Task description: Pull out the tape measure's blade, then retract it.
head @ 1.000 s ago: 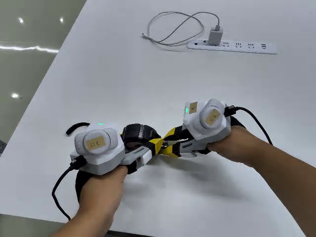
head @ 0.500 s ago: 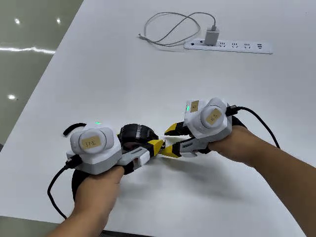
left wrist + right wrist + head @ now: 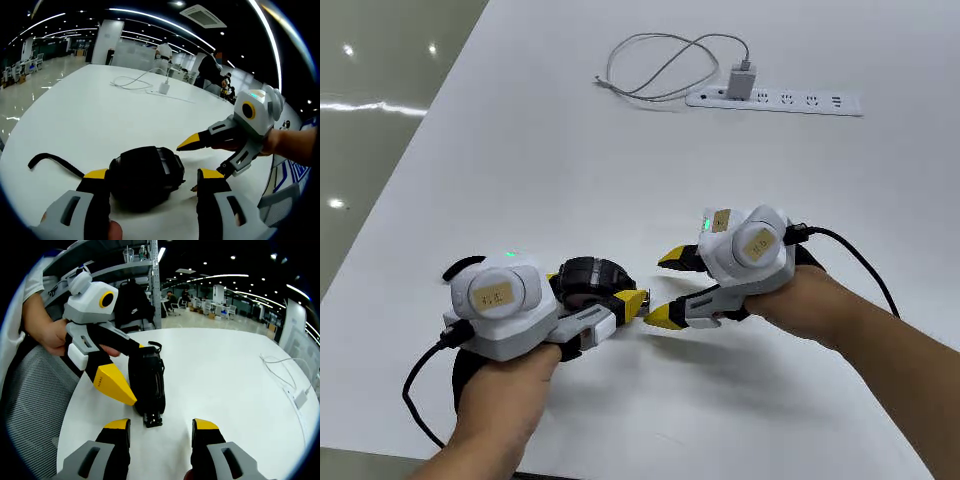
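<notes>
A black tape measure (image 3: 592,278) rests on the white table (image 3: 620,170), clamped between the yellow-tipped jaws of my left gripper (image 3: 592,292). In the left gripper view the case (image 3: 145,172) sits between the two jaws of that gripper (image 3: 152,176), and its black wrist strap (image 3: 50,162) trails to the left. My right gripper (image 3: 665,288) hovers just right of the case with its jaws apart and nothing in them. The right gripper view shows its open jaws (image 3: 161,425) facing the case's blade mouth (image 3: 152,420); no blade is drawn out.
A white power strip (image 3: 775,99) lies at the far side of the table, with a charger (image 3: 740,78) plugged in and a looped white cable (image 3: 660,60). The table's left edge (image 3: 410,170) drops to a glossy floor. A grey chair (image 3: 35,400) stands beside the table.
My right gripper opened and drew back to the right, away from the tape measure's mouth. The left gripper kept its hold on the case and shifted slightly left.
</notes>
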`<state>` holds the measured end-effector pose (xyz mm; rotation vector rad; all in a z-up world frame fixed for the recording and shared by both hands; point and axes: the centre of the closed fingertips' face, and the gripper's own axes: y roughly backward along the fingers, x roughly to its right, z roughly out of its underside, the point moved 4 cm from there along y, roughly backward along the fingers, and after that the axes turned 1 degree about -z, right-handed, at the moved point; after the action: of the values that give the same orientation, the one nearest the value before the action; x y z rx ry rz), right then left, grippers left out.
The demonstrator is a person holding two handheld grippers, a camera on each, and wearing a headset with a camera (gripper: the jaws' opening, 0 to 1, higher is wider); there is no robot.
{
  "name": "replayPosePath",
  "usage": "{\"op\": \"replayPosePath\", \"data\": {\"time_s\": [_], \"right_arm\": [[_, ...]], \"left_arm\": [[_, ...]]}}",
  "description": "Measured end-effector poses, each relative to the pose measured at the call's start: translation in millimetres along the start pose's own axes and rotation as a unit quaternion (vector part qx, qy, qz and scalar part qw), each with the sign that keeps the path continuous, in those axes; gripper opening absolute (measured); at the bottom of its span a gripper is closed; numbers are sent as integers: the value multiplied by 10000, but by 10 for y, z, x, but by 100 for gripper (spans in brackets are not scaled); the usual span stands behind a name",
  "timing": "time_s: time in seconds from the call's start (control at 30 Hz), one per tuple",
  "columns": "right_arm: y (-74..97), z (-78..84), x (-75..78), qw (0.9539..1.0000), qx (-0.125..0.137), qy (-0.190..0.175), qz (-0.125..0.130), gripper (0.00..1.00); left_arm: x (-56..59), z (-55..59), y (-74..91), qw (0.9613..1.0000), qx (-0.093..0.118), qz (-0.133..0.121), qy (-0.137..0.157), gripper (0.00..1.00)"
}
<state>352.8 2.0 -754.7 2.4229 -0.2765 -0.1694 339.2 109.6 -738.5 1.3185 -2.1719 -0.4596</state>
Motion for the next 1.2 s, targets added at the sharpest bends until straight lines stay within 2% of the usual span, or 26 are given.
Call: {"op": "replayPosePath", "data": {"time_s": [0.27, 0.6, 1.03, 1.13, 1.2], "right_arm": [[150, -9, 20, 9994, 100, -140, 302, 52], [318, 44, -45, 9983, 130, -297, 476, 57], [525, 86, -162, 9957, 339, -582, 629, 66], [586, 68, -199, 9935, 539, -808, 597, 69], [618, 74, -212, 9932, 547, -811, 628, 70]], "left_arm": [[2, -14, 36, 9998, 27, 111, -182, 69], [61, -49, 115, 9982, 50, 358, -476, 74], [100, -58, 247, 9926, -24, 659, -1021, 76], [94, -55, 283, 9902, -18, 726, -1193, 75], [90, -53, 304, 9889, -23, 735, -1293, 75]]}}
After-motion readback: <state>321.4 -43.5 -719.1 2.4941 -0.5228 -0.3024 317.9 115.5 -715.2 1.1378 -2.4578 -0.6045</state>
